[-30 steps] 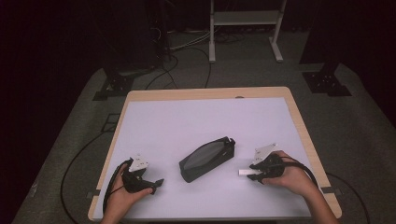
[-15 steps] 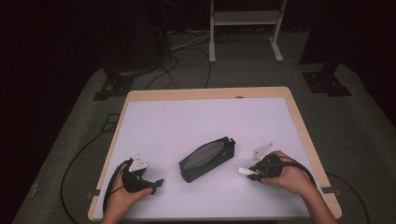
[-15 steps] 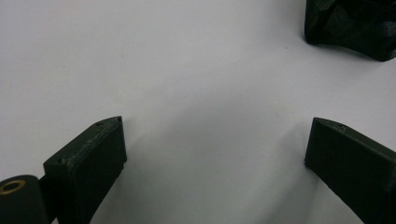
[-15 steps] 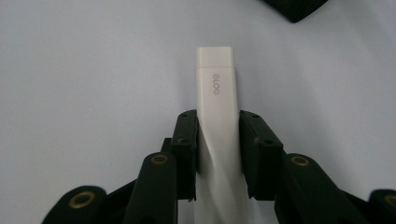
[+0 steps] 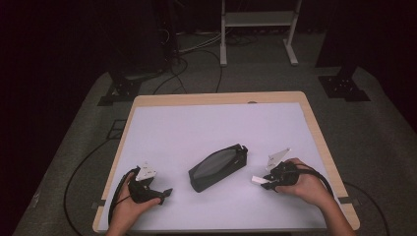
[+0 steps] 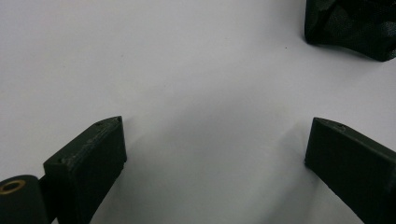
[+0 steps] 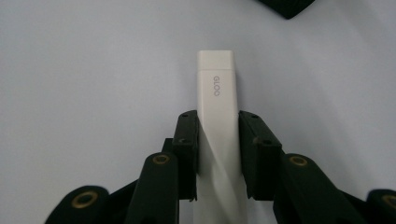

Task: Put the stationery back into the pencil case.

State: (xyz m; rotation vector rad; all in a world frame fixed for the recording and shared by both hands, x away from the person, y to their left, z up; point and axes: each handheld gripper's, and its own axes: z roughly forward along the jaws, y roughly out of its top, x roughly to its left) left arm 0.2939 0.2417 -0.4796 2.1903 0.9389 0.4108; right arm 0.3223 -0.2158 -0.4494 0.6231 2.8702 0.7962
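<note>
A dark grey zipped pouch [image 5: 218,167] lies slantwise in the middle of the white table top [image 5: 211,128]. My right gripper [image 5: 268,179] is to the right of the pouch, shut on a white glue stick [image 7: 218,116] marked GLOO, whose free end [image 5: 257,179] points toward the pouch. In the right gripper view the gripper [image 7: 218,135] clamps the stick on both sides just above the table. My left gripper [image 5: 164,192] rests near the front left, left of the pouch, open with nothing between its jaws [image 6: 215,149]. A corner of the pouch [image 6: 355,25] shows at the upper right of that view.
The table has a wooden rim [image 5: 216,98]. Cables [image 5: 83,167] trail over the grey floor at the left. A white stand [image 5: 258,29] and dark equipment bases [image 5: 344,86] sit behind the table.
My right gripper has shifted slightly left toward the pouch with the glue stick in it. The left gripper and the pouch have stayed put.
</note>
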